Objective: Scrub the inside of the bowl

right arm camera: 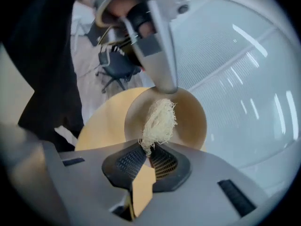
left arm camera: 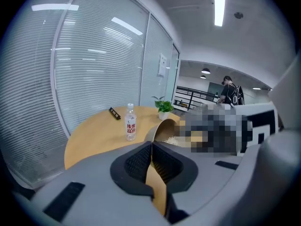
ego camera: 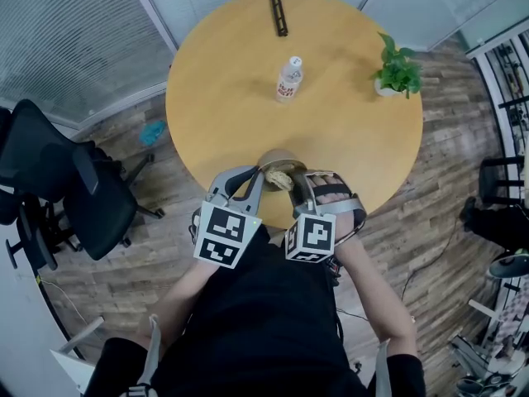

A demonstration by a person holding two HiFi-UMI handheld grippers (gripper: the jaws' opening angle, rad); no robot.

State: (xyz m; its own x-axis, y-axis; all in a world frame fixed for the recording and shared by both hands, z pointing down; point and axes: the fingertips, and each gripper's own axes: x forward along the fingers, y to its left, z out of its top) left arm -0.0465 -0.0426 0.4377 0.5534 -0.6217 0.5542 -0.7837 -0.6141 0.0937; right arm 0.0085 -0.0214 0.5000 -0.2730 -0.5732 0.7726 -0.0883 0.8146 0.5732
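A person is standing at a round wooden bench (ego camera: 223, 89), seen from above, holding a gripper in each hand. A tan bowl (ego camera: 277, 160) is sitting at the near edge of the bench, just in front of the person and between the two grippers. It is tipped up so that its open inside is facing the right gripper.

The left gripper (left arm camera: 151, 161) is clamping the bowl by its rim, with the thin tan wall pinched between the closed black pads.

The right gripper (right arm camera: 149, 160) is closed tightly on the lower end of a pale, stringy scrubber (right arm camera: 159, 121). The rest of the scrubber is reaching into the bowl and lying against its inner wall.

Farther back, near the middle of the bench, a clear plastic bottle (ego camera: 288, 79) with a red label is standing upright. A small green plant (ego camera: 397, 69) in a white pot is sitting near the right edge. A slim black bar (ego camera: 279, 12) is lying near the far edge. A black office chair (ego camera: 58, 180) is standing on the wood floor to the left, well apart from the bench.
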